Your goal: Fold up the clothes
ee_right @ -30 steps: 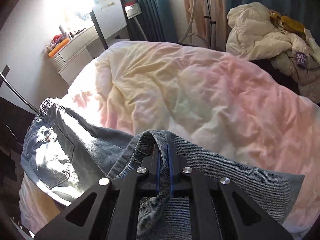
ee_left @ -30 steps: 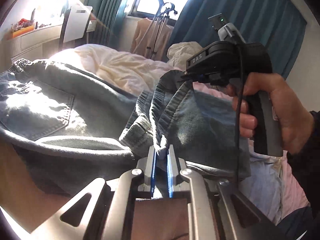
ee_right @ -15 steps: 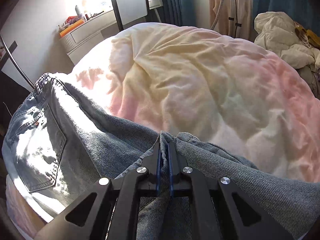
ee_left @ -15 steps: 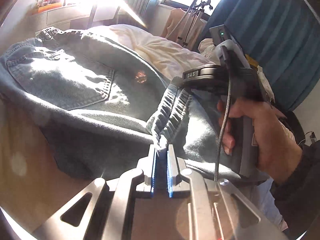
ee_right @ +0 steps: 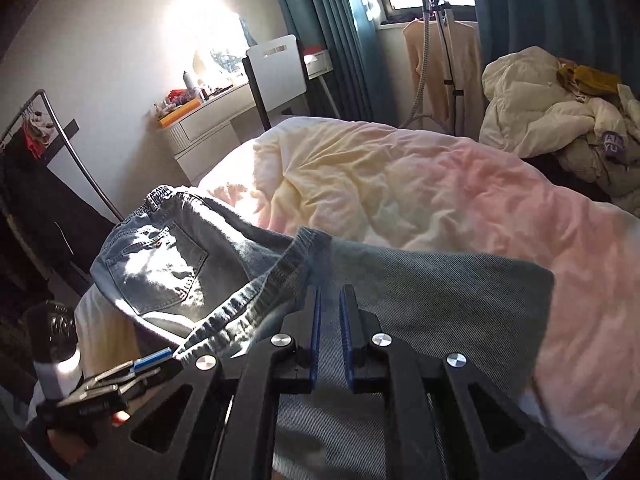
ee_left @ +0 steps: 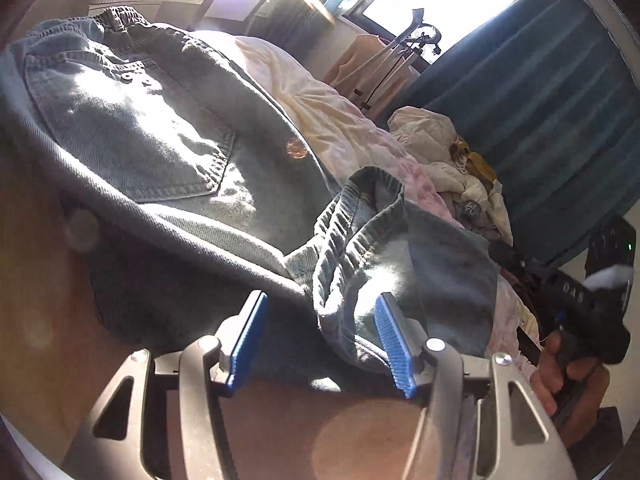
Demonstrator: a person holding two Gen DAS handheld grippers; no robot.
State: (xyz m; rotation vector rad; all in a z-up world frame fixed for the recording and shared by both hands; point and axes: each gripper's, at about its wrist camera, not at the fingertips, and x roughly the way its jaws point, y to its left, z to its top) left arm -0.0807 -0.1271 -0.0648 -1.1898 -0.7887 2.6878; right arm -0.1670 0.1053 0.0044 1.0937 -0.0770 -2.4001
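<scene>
Left wrist view: my left gripper (ee_left: 320, 336) stood wide open, the jeans (ee_left: 168, 152) folded on the bed (ee_left: 320, 116). Right wrist view: my right gripper (ee_right: 330, 336) was slightly parted, blurred denim between its pads (ee_right: 314, 336); whether it gripped, I could not tell.

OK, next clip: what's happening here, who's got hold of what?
A person with a handheld gripper in each hand is folding a pair of jeans on a bed covered by a pale duvet. One end of the jeans is folded over toward the waistband. The left gripper is open, its blue pads apart on either side of the bunched denim. The right gripper has a narrow gap between its pads and appears to grip nothing.
</scene>
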